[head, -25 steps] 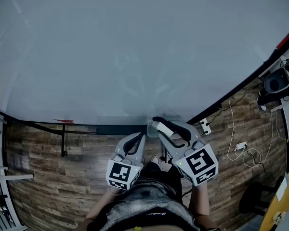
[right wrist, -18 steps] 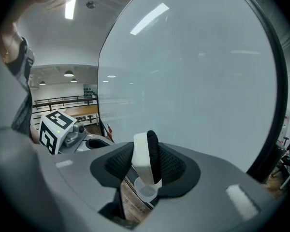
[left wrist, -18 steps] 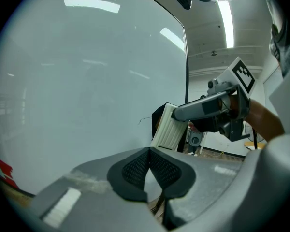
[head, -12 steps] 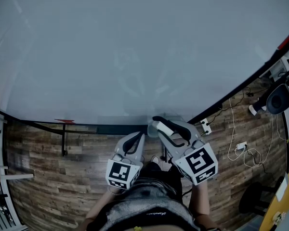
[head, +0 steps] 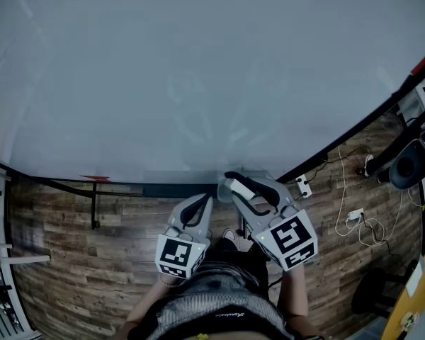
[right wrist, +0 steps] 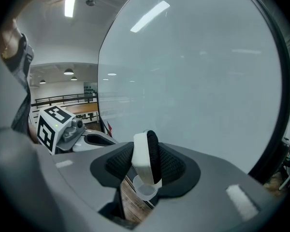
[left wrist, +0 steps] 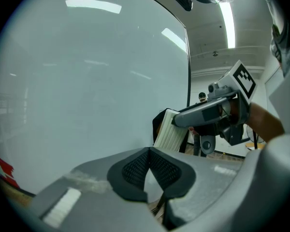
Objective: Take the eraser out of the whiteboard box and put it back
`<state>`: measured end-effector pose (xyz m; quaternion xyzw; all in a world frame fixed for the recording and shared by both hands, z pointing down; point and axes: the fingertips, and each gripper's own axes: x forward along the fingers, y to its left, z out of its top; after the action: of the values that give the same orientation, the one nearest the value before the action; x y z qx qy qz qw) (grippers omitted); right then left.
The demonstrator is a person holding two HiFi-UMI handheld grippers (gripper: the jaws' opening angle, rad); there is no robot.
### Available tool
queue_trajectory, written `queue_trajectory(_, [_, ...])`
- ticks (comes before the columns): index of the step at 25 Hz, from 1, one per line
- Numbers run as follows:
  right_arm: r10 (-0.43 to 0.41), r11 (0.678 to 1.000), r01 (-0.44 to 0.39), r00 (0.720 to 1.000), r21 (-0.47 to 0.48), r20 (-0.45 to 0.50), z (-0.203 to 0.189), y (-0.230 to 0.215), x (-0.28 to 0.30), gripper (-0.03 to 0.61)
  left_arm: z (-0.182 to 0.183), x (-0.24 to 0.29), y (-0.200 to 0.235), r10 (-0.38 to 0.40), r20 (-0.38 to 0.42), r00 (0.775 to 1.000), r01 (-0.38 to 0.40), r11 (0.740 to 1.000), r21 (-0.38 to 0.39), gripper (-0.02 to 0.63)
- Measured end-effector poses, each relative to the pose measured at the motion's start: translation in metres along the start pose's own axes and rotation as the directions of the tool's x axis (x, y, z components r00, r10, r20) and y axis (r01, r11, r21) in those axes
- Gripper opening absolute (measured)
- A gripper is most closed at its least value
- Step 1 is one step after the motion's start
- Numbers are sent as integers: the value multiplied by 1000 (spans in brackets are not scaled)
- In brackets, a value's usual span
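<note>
The whiteboard eraser with a white ribbed plastic back and black felt face [right wrist: 141, 161] is out of its box and clamped on edge between the pads of the right gripper [right wrist: 147, 151], white back against one pad and felt against the other. From the left gripper view its long side runs steeply down from those fingertips with a slight tilt, so the lower end leads. That lower end hangs just above the small clear plastic whiteboard box [right wrist: 145, 191], which sits directly beneath the jaws at the bottom edge of the large pale whiteboard [head: 198, 69]; whether eraser and box touch I cannot tell. I judge the return to turn on this: the box lies straight below the held eraser, so a short lowering along the eraser's own long axis should seat it, provided the tilt lines up with the opening. The left gripper [left wrist: 148, 153] waits just beside, lower and to the left, its pad tips together with nothing between them. Below both lies the brown wood-plank floor [head: 71, 239].
</note>
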<state>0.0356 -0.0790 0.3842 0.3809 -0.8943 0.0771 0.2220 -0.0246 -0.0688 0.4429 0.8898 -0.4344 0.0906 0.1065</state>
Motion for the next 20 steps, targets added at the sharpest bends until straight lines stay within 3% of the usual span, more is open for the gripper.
queue_trajectory(20, [23, 999, -21, 998, 29, -55, -30, -6, 22, 160, 0, 3, -2, 1, -6, 1000, -2, 1000, -22, 2])
